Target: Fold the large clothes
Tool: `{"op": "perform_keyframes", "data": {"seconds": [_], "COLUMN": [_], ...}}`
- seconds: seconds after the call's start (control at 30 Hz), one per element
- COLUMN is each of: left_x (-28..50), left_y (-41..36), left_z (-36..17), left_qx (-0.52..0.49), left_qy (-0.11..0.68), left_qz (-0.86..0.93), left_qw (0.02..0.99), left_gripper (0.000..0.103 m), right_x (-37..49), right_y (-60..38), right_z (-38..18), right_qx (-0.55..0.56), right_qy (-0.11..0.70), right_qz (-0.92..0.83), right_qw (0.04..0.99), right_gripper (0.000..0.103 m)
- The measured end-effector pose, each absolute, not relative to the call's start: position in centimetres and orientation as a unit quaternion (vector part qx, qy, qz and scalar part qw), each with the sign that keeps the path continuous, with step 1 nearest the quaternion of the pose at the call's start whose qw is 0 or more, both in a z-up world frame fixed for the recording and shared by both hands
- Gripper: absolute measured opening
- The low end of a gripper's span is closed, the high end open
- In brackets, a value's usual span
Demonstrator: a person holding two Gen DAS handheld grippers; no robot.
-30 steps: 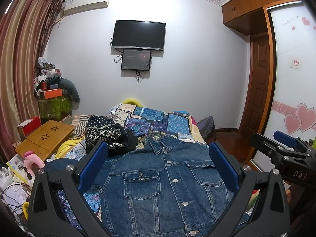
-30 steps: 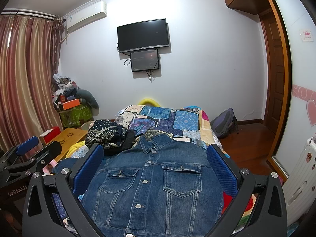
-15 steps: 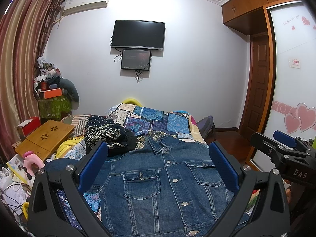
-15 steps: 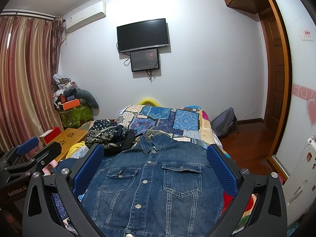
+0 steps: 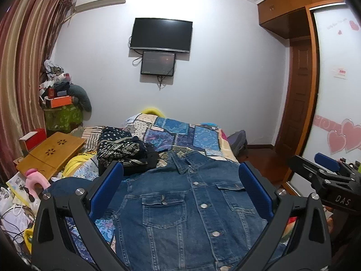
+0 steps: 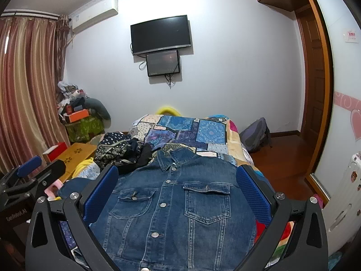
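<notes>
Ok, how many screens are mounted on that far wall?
2: a large black TV high on the wall, and a smaller monitor directly beneath it, both dark.

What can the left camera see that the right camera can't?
Only the left wrist view shows the pink heart stickers on the white sliding panel, the pink toy by the bed, and the right tool at its edge. Only the right wrist view shows the white radiator with stickers and the left tool at its edge. Both show the blue denim jacket lying flat, buttoned, on the patchwork quilt, the black wall television, and open tools holding nothing.
</notes>
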State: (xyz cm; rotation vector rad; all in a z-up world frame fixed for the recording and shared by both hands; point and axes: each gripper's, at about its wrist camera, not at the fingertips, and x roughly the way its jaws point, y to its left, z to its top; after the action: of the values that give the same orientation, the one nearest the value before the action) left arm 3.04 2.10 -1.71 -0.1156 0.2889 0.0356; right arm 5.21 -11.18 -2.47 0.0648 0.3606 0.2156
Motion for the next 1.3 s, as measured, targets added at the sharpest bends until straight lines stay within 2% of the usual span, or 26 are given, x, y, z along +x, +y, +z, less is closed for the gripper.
{"op": "perform_keyframes", "data": {"seconds": [0.23, 0.63, 0.73, 0.83, 1.1, 1.17, 1.23, 1.3], "left_x": [5.6, 11.6, 12.9, 14.2, 15.7, 15.8, 15.9, 16.1], "left_y": [5.4, 17.3, 21.6, 25.5, 36.0, 37.3, 38.6, 39.6], "left_z": [-2.4, -6.1, -8.6, -11.7, -22.2, -24.6, -26.6, -28.2], "left_qx": [-0.067, -0.098, -0.120, -0.138, -0.260, -0.302, -0.349, -0.396], "left_qy": [0.145, 0.174, 0.194, 0.248, 0.367, 0.383, 0.394, 0.396], "left_qz": [0.062, 0.195, 0.232, 0.289, 0.311, 0.293, 0.267, 0.245], "left_qw": [0.985, 0.960, 0.945, 0.914, 0.837, 0.822, 0.807, 0.791], "left_gripper": [0.103, 0.103, 0.103, 0.103, 0.103, 0.098, 0.089, 0.086], "right_x": [7.3, 13.1, 14.7, 16.4, 20.2, 20.9, 21.8, 22.8], "right_y": [-10.7, -9.7, -9.2, -9.1, -8.4, -8.2, -8.0, -7.4], "right_z": [-3.0, -4.8, -5.7, -6.7, -9.6, -10.5, -11.2, -12.0], "right_qx": [0.023, 0.006, -0.002, -0.008, -0.011, -0.011, -0.011, -0.011], "right_qy": [0.203, 0.258, 0.275, 0.293, 0.349, 0.365, 0.378, 0.389], "right_qz": [0.095, 0.076, 0.069, 0.064, 0.062, 0.063, 0.064, 0.064], "right_qw": [0.974, 0.963, 0.959, 0.954, 0.935, 0.929, 0.923, 0.919], "right_gripper": [0.103, 0.103, 0.103, 0.103, 0.103, 0.103, 0.103, 0.103]}}
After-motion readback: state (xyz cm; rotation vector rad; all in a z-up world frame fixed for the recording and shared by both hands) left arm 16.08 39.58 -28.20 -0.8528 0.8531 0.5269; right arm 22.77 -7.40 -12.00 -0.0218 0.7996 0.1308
